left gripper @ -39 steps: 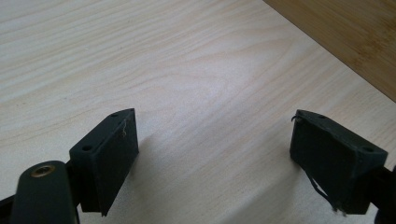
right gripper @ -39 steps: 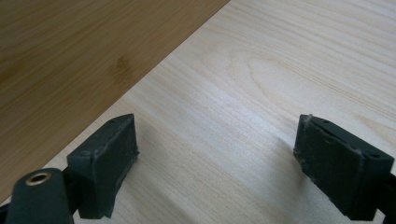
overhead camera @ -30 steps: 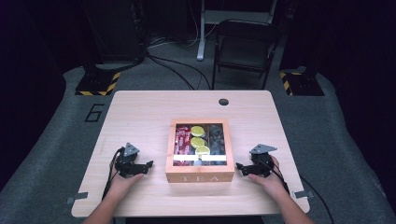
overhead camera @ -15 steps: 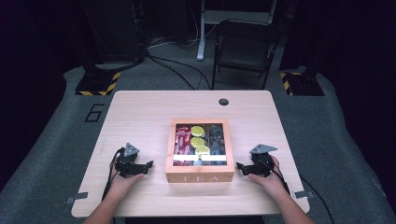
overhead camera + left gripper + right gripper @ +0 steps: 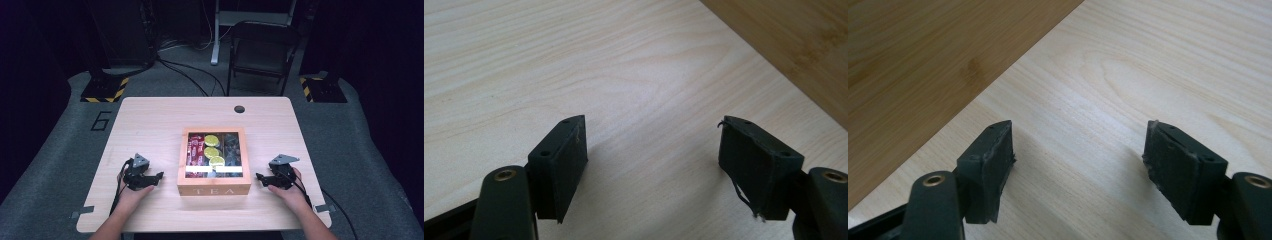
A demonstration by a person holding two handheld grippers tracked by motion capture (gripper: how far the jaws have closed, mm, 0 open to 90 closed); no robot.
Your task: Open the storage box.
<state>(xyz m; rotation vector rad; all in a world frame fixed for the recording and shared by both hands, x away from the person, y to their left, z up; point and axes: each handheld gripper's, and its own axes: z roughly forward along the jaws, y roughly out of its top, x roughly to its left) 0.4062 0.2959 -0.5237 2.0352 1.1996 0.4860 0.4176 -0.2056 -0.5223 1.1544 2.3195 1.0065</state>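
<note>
Dark floor, cables and a folding chair (image 5: 263,52) lie behind a pale wooden table (image 5: 150,120), and near the table's front middle stands a wooden tea box (image 5: 214,187) marked TEA on its front wall. Through its clear lid show yellow round packets (image 5: 211,149) in the middle column, red packets (image 5: 192,150) to their left and darker ones to their right; what the dark ones are is hard to tell from the high view.

On the person's left, the left gripper (image 5: 156,177) rests low on the table, its jaws pointing toward the box's left wall but apart from it, with bare wood in between. In the left gripper view the two black pads (image 5: 559,167) stand wide apart with nothing between them, and the box's side wall (image 5: 804,45) crosses the upper right corner, ahead of the tips and untouched. These jaws have just been closing a little, on nothing.

On the other side, the right gripper (image 5: 260,177) mirrors it, jaws aimed at the box's right wall and near it, not touching. In the right gripper view its pads (image 5: 988,167) also stand apart over bare table, empty, with the box wall (image 5: 923,60) across the upper left. These jaws too have just been narrowing, with nothing between them.

The box thus sits between the two grippers, gripped by neither.
</note>
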